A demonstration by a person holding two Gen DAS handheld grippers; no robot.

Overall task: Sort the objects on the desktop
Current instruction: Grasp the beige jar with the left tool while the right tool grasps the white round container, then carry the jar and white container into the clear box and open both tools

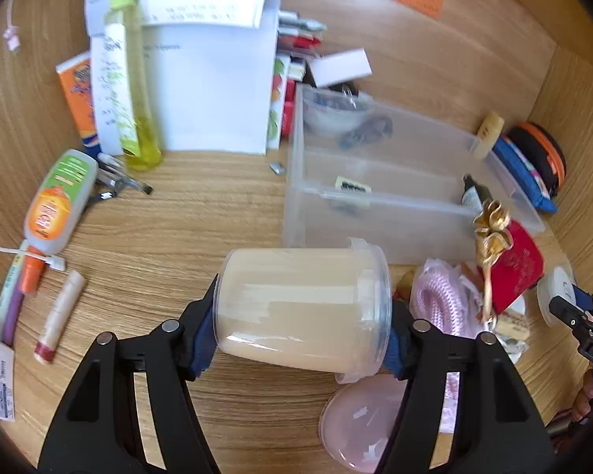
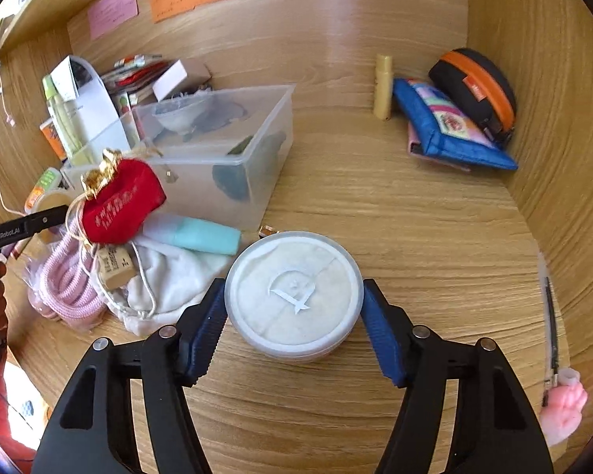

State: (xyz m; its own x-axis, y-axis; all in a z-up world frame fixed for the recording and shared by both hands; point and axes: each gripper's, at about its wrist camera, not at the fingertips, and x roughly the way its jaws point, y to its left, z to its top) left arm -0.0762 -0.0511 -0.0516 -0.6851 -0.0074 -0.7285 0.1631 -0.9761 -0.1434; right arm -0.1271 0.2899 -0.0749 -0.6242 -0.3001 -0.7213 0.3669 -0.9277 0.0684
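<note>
My left gripper (image 1: 298, 339) is shut on a clear tub of cream-coloured contents (image 1: 302, 308), held on its side above the desk. A pink lid (image 1: 359, 422) lies on the desk below it. My right gripper (image 2: 294, 324) stands around a round white-lidded jar (image 2: 294, 294) on the desk; its blue pads (image 2: 205, 331) sit at the jar's sides, contact unclear. A clear divided bin (image 1: 379, 193) stands behind; it also shows in the right wrist view (image 2: 233, 138).
A red pouch with gold bow (image 2: 118, 201), pink cord (image 2: 65, 280), white cloth (image 2: 170, 276) and teal tube (image 2: 201, 235) lie left of the jar. Blue pouch (image 2: 442, 130) and black-orange case (image 2: 474, 87) sit in the far right corner. Bottles (image 1: 136, 79), papers and pens crowd the left.
</note>
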